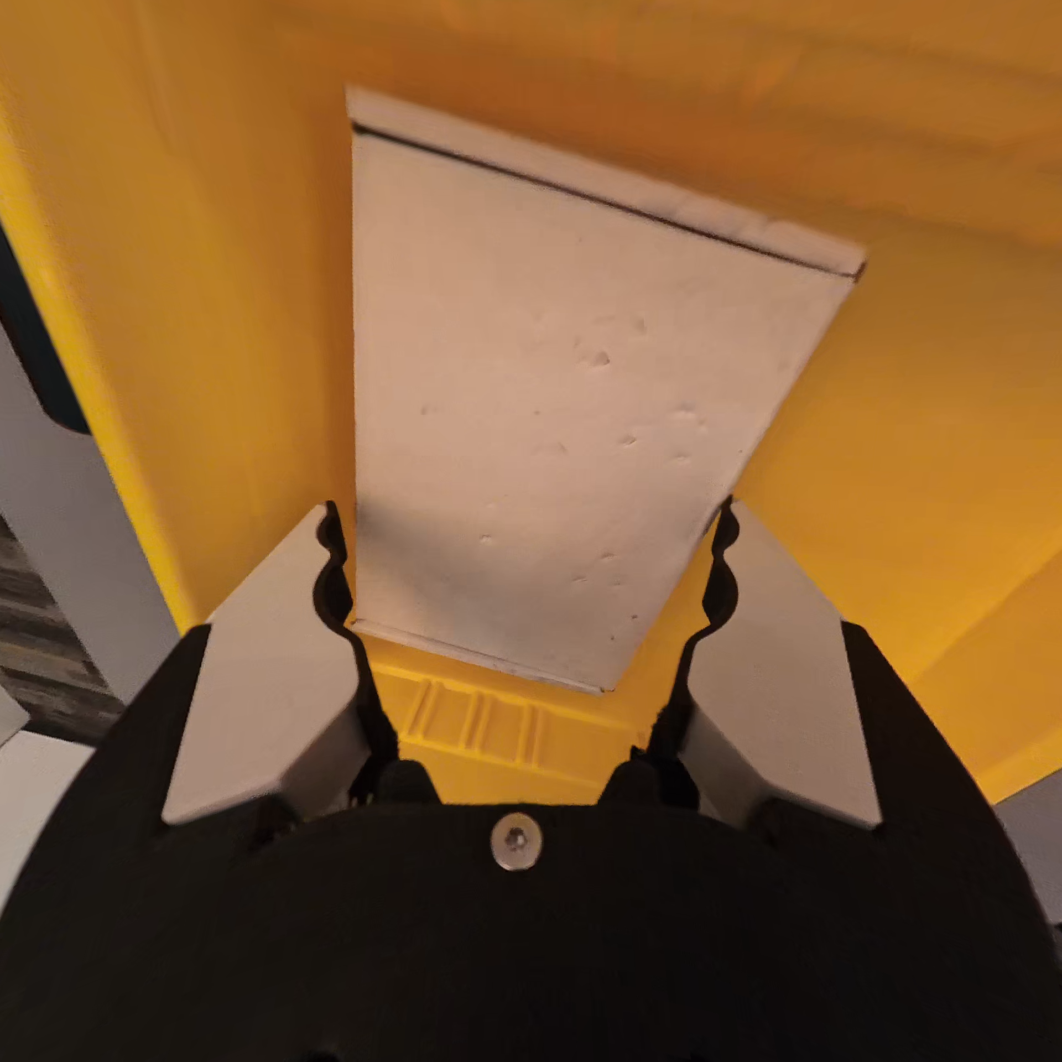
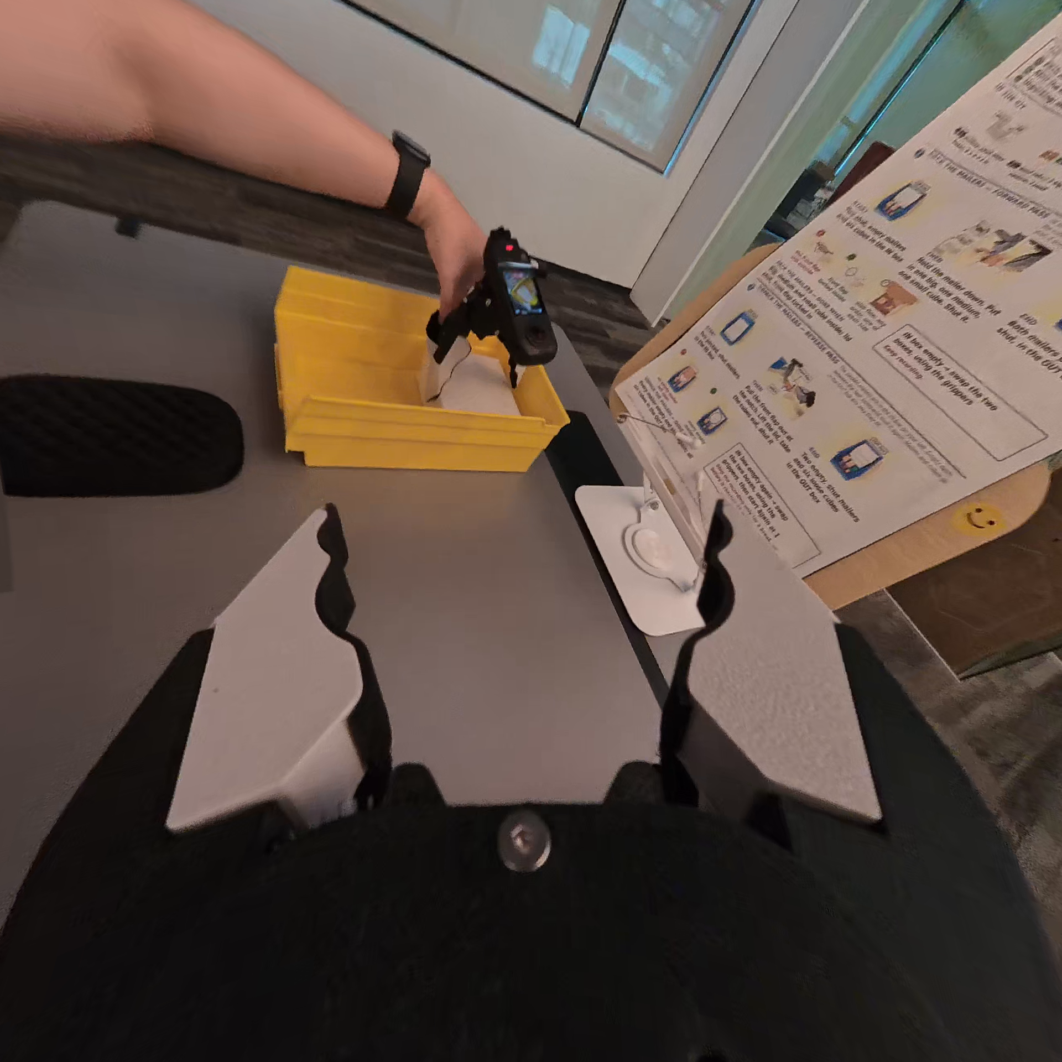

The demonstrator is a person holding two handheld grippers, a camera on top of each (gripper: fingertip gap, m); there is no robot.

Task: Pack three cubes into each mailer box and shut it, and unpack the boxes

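My left gripper hangs inside the yellow bin, pointing down at a white mailer box that lies shut on the bin's floor. Its jaws stand wide, one finger on each side of the near end of the box; the left fingertip looks just beside the box's edge and the right one close to the opposite edge, though I cannot tell whether either actually touches. The lid shows small dents, and a dark seam runs across the far end.

From my right gripper I see the same scene farther off: ahead and slightly left, the yellow bin sits on the grey table, with the left gripper lowered into it over the white mailer box, held by a hand wearing a black wristband. My right gripper's jaws are wide apart too, with nothing between them, hovering over bare tabletop. Ahead to the right, a printed instruction sheet leans on a wooden board, beside a white stand. A black pad lies far to the left.
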